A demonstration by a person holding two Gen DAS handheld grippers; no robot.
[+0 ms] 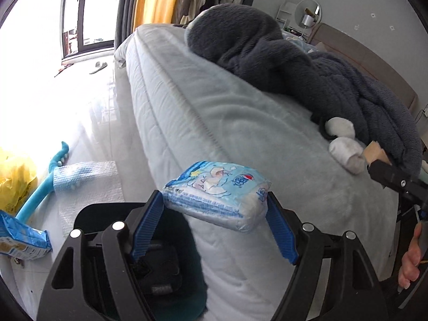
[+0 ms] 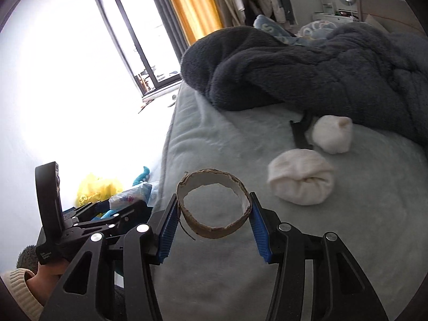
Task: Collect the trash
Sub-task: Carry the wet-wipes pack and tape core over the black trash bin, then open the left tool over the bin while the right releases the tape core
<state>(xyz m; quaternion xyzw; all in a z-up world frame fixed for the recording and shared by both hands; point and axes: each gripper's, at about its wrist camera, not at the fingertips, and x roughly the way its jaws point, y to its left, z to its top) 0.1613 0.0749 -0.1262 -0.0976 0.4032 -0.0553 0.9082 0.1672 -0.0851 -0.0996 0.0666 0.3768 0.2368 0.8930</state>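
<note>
My left gripper is shut on a blue and white tissue pack and holds it above the bed's edge, over a dark bin on the floor. My right gripper is shut on a brown cardboard tape roll core above the bed. In the left wrist view the right gripper with the cardboard shows at the right edge. In the right wrist view the left gripper with the tissue pack shows at lower left.
A dark fleece blanket lies heaped on the pale blue bed. Two white rolled socks lie beside it. On the floor are a yellow plastic bag, a blue wrapper, a teal toy and bubble wrap.
</note>
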